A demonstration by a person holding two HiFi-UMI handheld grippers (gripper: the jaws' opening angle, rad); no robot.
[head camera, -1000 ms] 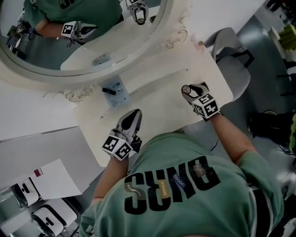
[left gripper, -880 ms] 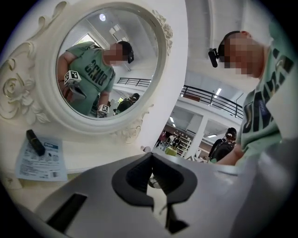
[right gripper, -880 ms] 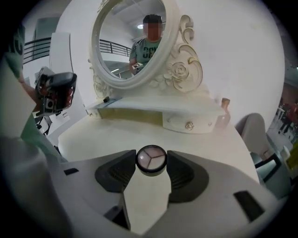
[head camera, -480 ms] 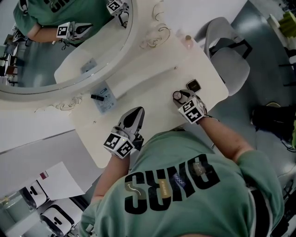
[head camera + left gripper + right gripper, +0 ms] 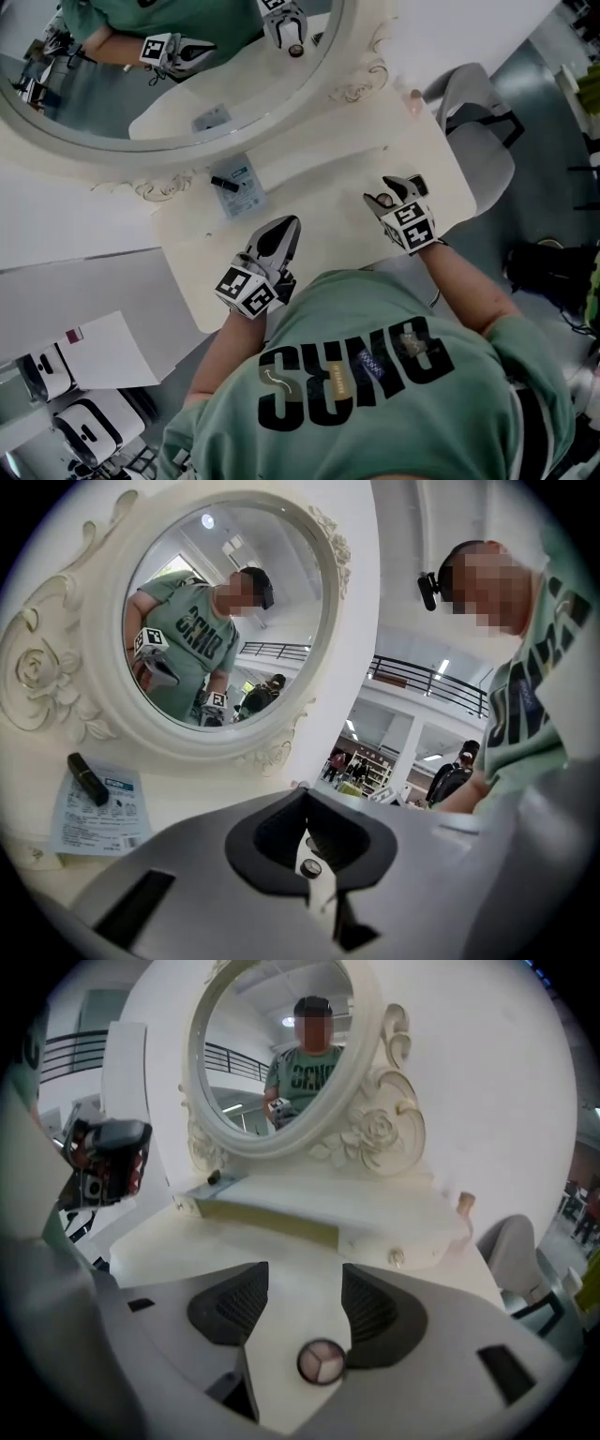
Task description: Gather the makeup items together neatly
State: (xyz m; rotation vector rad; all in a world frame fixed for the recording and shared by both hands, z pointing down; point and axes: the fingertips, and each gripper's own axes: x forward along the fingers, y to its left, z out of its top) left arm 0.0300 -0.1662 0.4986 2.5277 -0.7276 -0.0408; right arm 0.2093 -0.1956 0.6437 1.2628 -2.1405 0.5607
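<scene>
My right gripper (image 5: 386, 188) (image 5: 305, 1277) hovers low over the right front of the cream dressing table (image 5: 328, 173), and its jaws are opening. A small round pink-topped item (image 5: 322, 1361) (image 5: 382, 200) lies between them near the throat, and the pads do not press on it. A dark square compact (image 5: 419, 184) sits just beyond that gripper. My left gripper (image 5: 286, 228) (image 5: 305, 796) is shut on nothing near the front edge. Near the mirror, a black tube (image 5: 223, 183) (image 5: 87, 778) lies on a blue-white sachet (image 5: 244, 187) (image 5: 101, 808).
The oval framed mirror (image 5: 169, 75) stands along the back of the table. A small pink bottle (image 5: 413, 97) (image 5: 464, 1204) is at the far right corner. A grey chair (image 5: 478, 112) stands beside the table's right end. A raised shelf with a drawer knob (image 5: 397, 1258) runs under the mirror.
The right gripper has stayed over the table's right front, and its jaws stand wider apart around the round item. The left gripper has kept its place and stayed shut.
</scene>
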